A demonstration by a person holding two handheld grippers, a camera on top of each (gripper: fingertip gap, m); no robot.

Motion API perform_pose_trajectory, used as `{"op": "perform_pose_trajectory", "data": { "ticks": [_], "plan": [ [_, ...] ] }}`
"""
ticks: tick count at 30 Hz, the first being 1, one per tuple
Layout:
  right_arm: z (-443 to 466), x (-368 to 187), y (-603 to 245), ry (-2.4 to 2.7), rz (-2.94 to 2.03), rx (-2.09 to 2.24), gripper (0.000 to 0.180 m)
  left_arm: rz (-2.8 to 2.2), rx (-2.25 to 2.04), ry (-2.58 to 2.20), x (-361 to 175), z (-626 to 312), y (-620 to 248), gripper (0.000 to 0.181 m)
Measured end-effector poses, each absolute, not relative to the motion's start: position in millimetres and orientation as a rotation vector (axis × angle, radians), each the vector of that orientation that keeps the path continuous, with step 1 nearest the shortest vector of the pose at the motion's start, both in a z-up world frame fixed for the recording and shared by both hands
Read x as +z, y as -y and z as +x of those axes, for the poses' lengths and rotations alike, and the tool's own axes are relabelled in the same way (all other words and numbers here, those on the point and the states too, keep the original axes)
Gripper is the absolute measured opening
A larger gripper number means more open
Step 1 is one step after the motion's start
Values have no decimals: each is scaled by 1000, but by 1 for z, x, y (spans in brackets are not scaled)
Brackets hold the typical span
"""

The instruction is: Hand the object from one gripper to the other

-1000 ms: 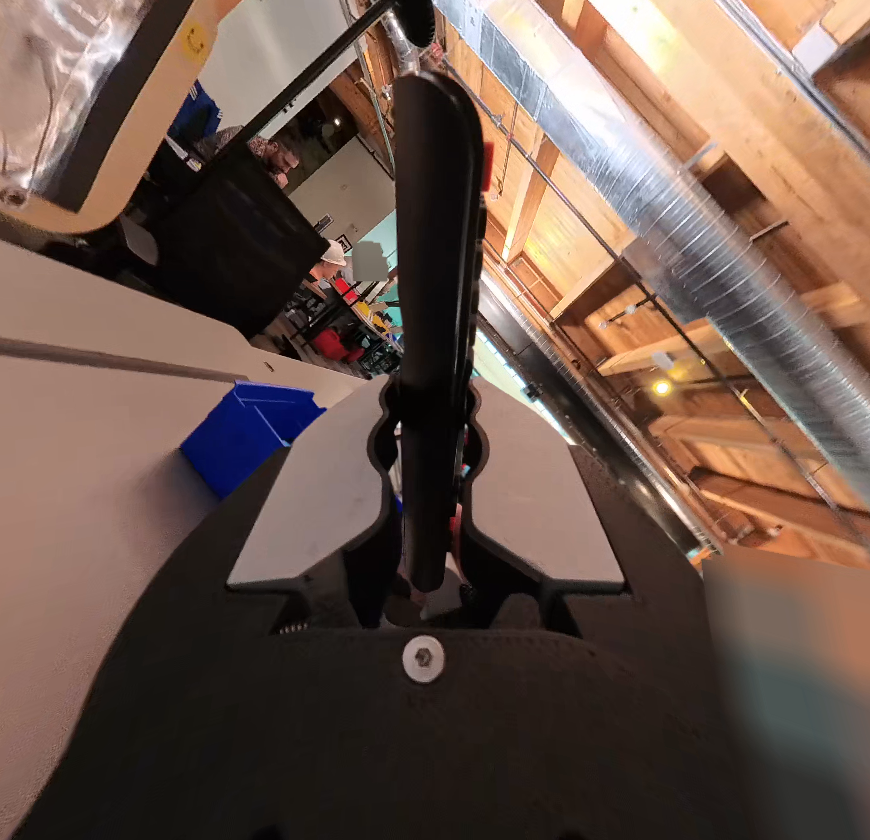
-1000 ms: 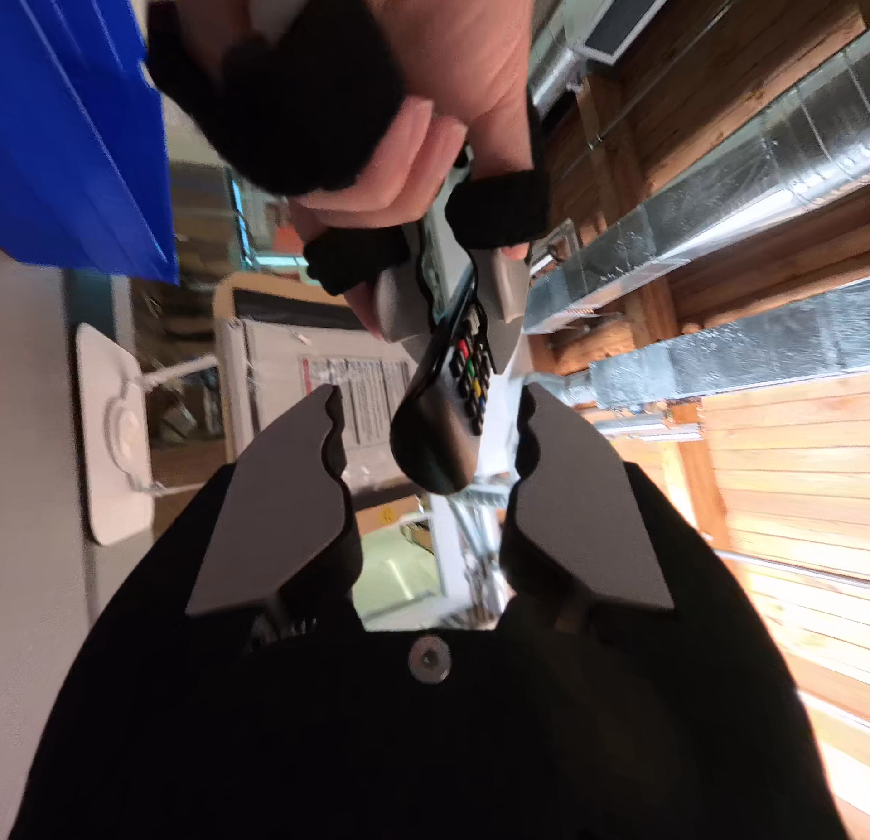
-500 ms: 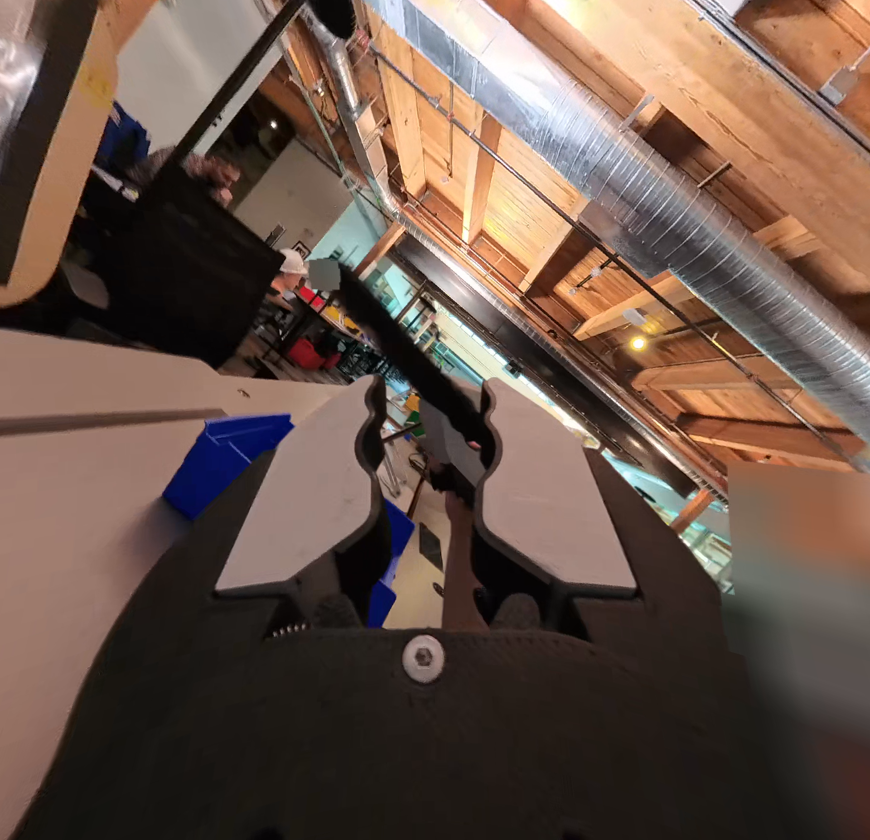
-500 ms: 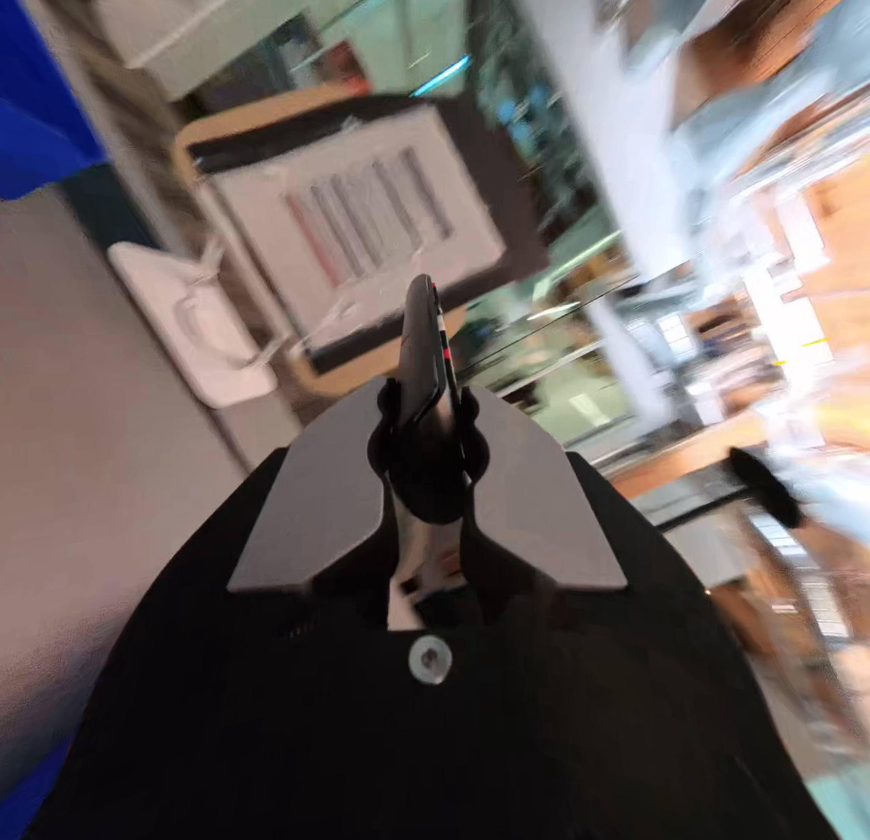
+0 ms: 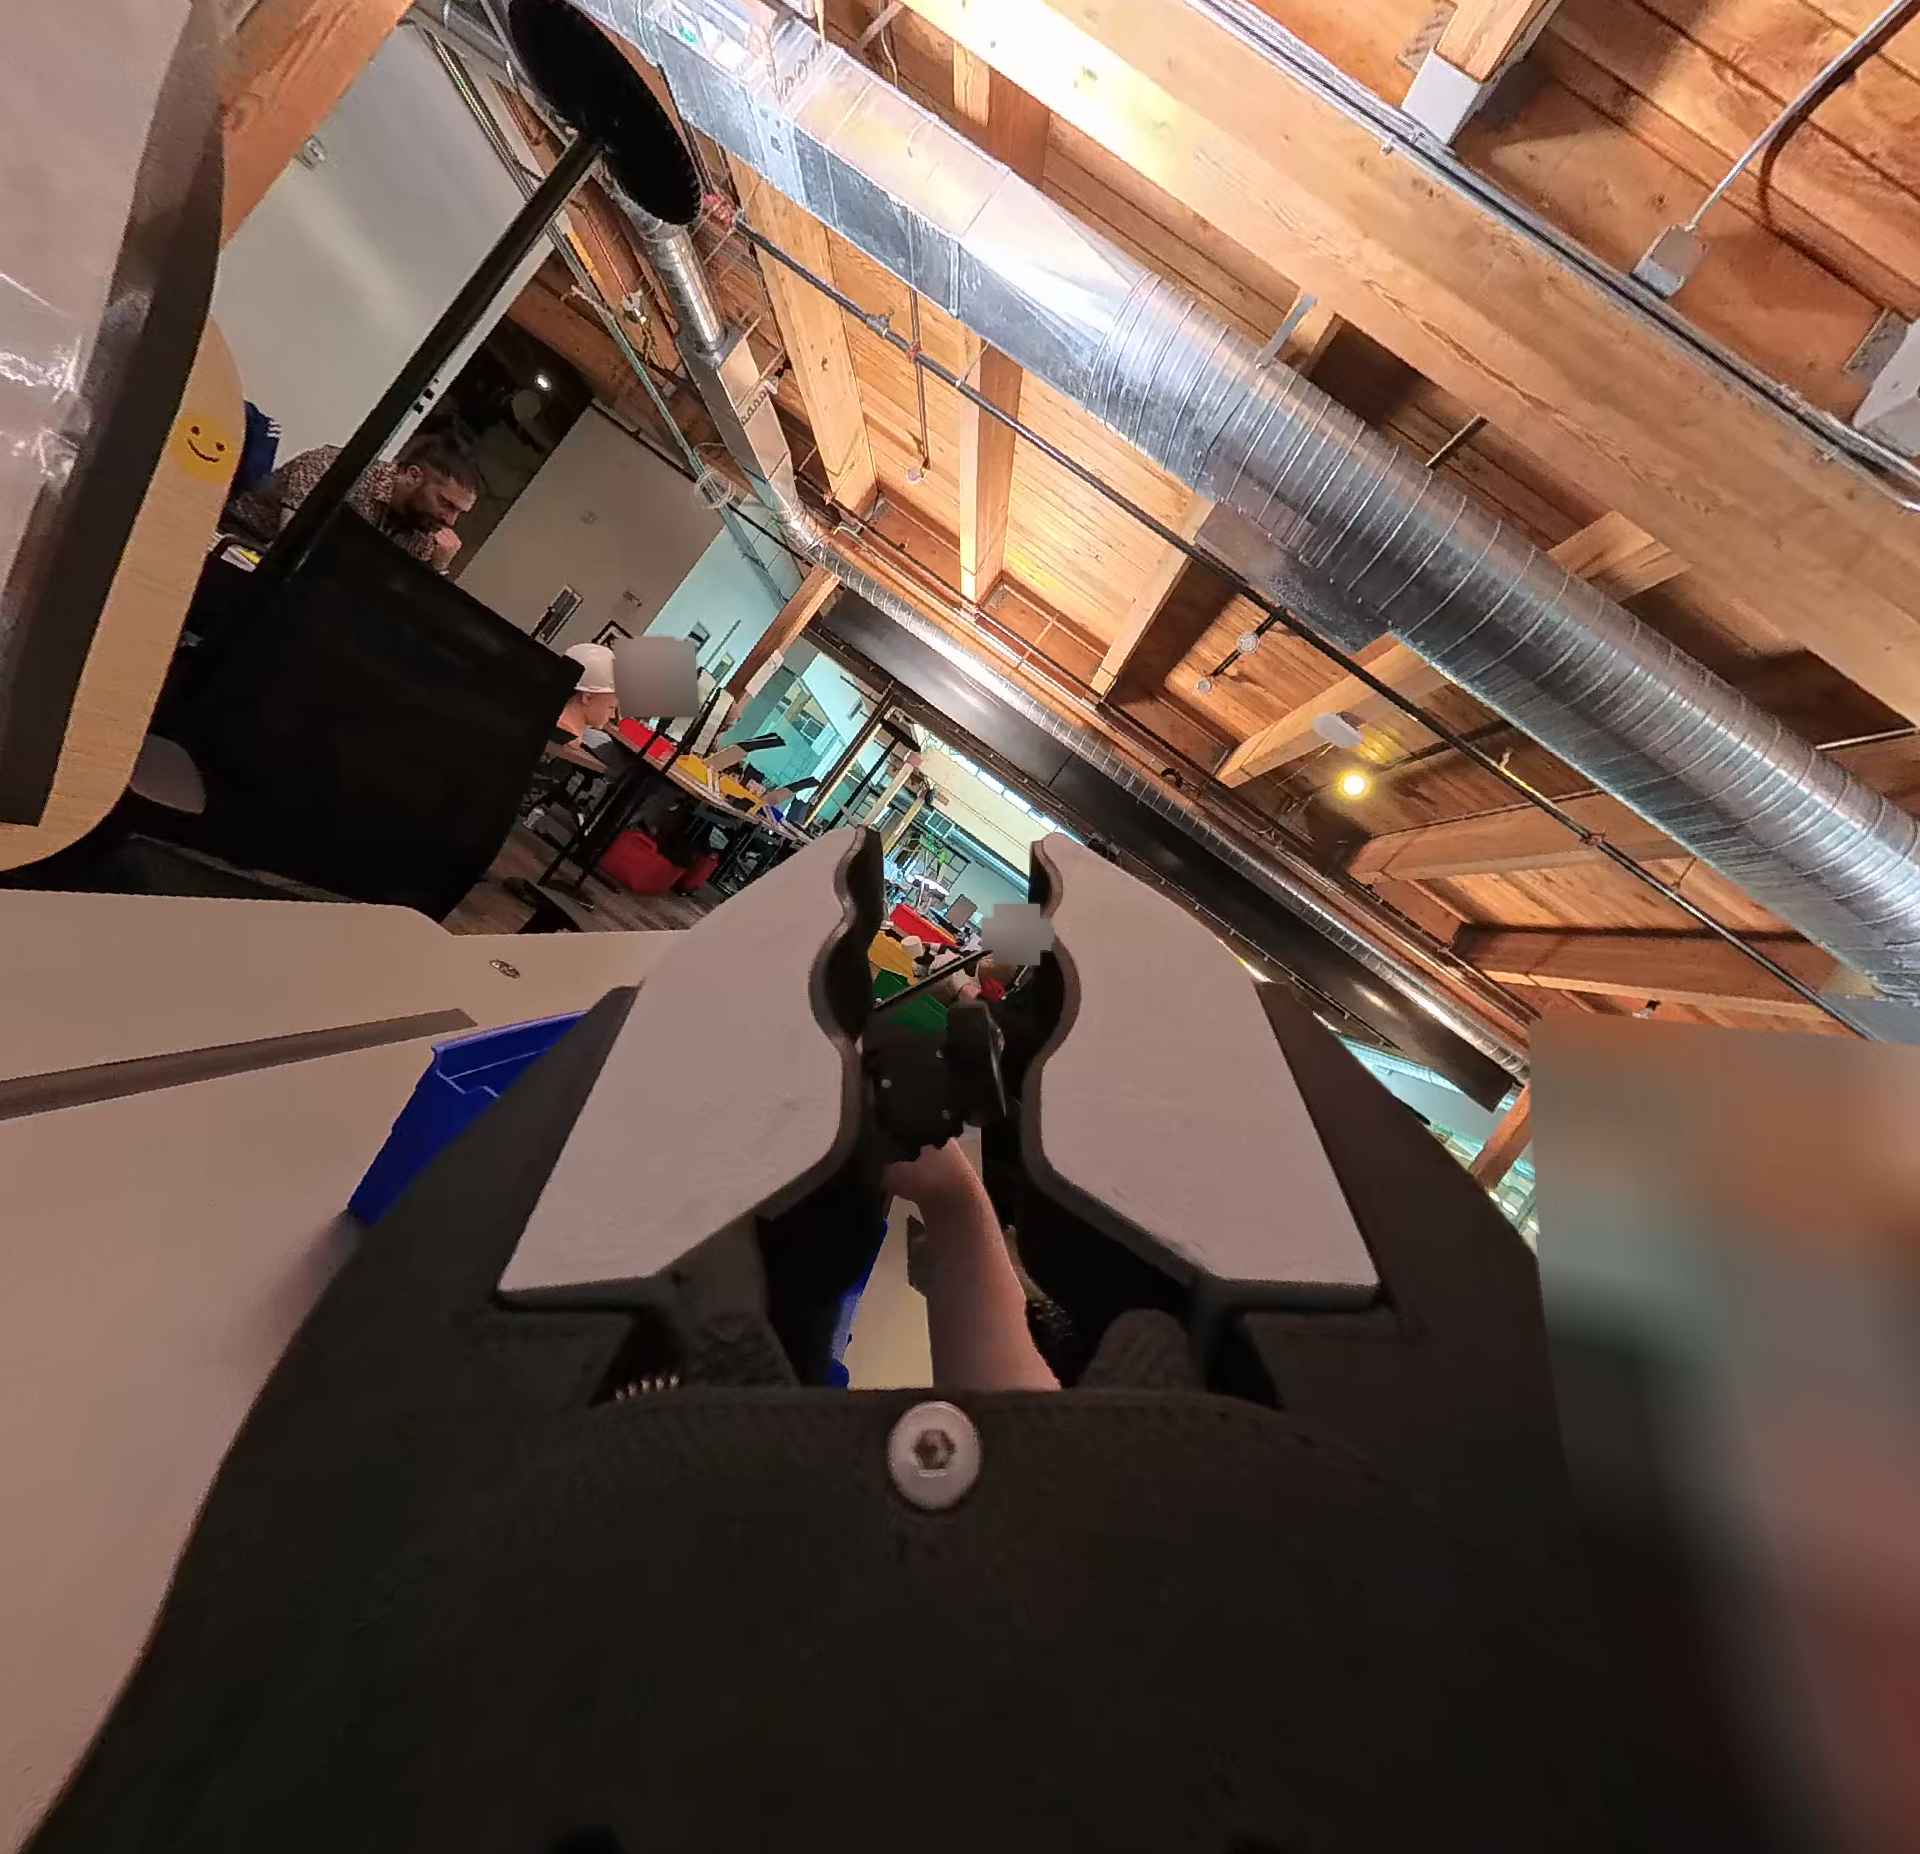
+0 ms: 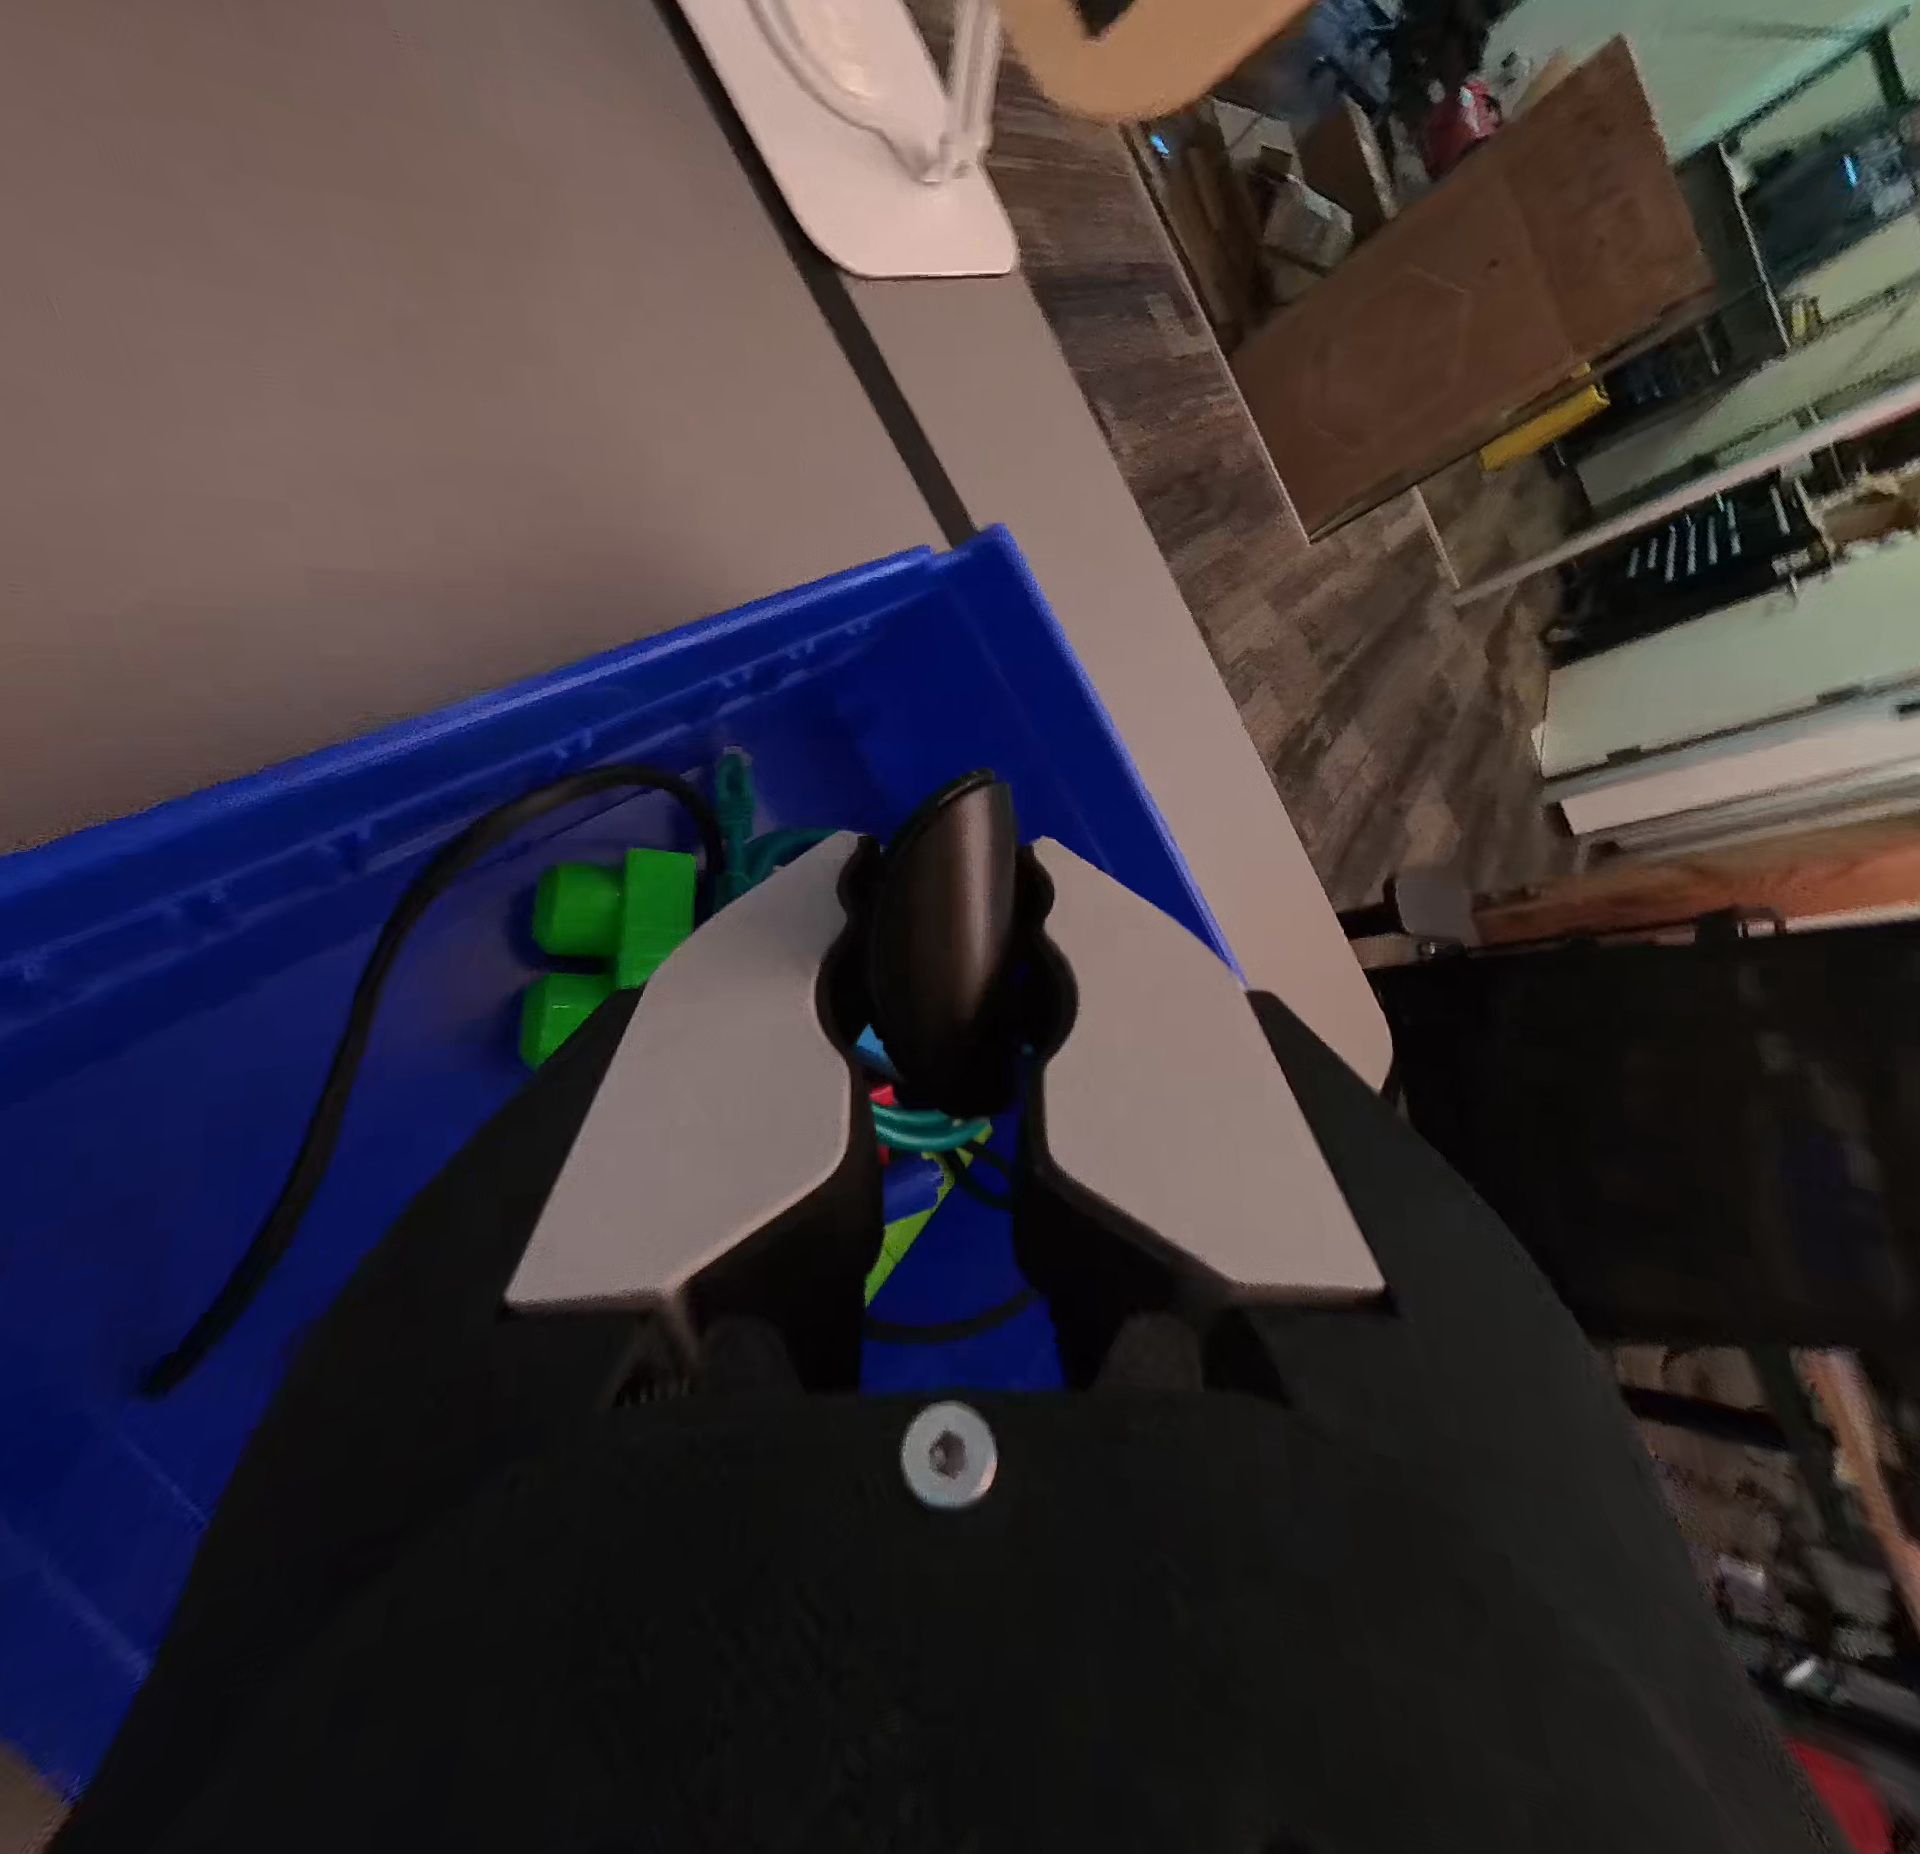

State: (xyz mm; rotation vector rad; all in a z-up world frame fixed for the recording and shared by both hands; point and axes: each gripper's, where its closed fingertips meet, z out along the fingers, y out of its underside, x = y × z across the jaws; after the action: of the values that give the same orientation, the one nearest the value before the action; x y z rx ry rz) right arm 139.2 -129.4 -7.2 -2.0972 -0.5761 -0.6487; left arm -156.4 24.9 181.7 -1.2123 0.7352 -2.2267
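Handed over, remote (image 6: 951, 931) now sits in right gripper (image 6: 948, 859) jaws.

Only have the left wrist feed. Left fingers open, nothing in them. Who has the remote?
Observer: The right gripper is shut on the remote; the remote's rounded black end pokes out past the fingertips.
Operator: What is it pointed at?
Observer: The inside of a blue bin that sits on the grey table.
Operator: Bin empty?
Observer: No. There is a green block in it, left of the fingers.
Operator: Anything to snag on?
Observer: A black cable loops along the bin's wall above the block.
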Motion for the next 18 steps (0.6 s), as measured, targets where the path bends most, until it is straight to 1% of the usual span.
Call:
{"op": "perform_pose_trajectory", "data": {
  "ticks": [4, 9, 13, 15, 18],
  "plan": [
    [123, -40, 120, 736, -2187, -597, 28, -1200, -2234, -755, 185, -161, -24, 26],
    [112, -59, 128, 757, -2311, -514, 41, -1147, -2204, -865, 195, -178, -26, 29],
    [109, -70, 140, 726, -2429, -488, 51, -1216, -1884, -1006, 185, -189, -46, 34],
    [107, -80, 151, 679, -2553, -457, 56, -1289, -1694, -1007, 176, -194, -66, 41],
    [103, -95, 171, 646, -2738, -394, 57, -1425, -1392, -1023, 152, -204, -104, 48]
  ]
}}
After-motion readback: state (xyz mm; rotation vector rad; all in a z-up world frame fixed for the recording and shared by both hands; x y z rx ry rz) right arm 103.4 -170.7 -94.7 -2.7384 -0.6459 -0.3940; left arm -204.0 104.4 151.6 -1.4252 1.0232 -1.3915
